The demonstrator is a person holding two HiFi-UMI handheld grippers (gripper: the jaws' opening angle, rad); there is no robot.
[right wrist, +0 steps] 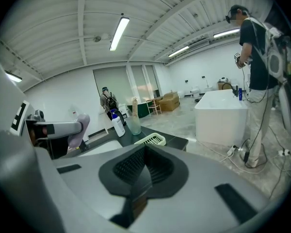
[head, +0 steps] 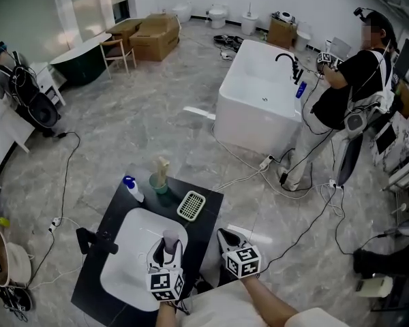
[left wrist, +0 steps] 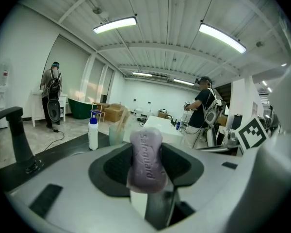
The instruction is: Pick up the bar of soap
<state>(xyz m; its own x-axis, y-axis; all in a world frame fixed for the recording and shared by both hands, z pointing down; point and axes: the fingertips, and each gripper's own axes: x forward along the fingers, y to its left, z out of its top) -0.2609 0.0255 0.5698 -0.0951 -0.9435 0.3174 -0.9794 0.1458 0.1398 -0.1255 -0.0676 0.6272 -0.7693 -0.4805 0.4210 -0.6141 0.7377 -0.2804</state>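
Lowest in the head view, my left gripper [head: 169, 245] is clenched on the soap [left wrist: 147, 160]. In the left gripper view the purple bar stands on end between the two jaws. It is pinched low down, its lettered face is toward the camera and its top rises clear above the pads. From the head view it hangs over the right part of the white basin [head: 133, 268], not touching it. Just to the right, my right gripper [head: 228, 240] sits past the lower right edge of the dark counter [head: 112, 213]. Its jaws are pressed together with nothing between them. A black faucet [head: 95, 241] stands at the basin's left. Along the counter's far edge, left to right, are a white bottle [head: 132, 189] with a blue cap, a green cup [head: 159, 182] with something pale standing in it, and a slotted tray [head: 191, 205]. Beyond, in the upper right, a white tub [head: 259, 94] stands on the grey floor, and a person [head: 351, 90] in black is at its right side. Cardboard boxes [head: 153, 36] lie at the top centre.
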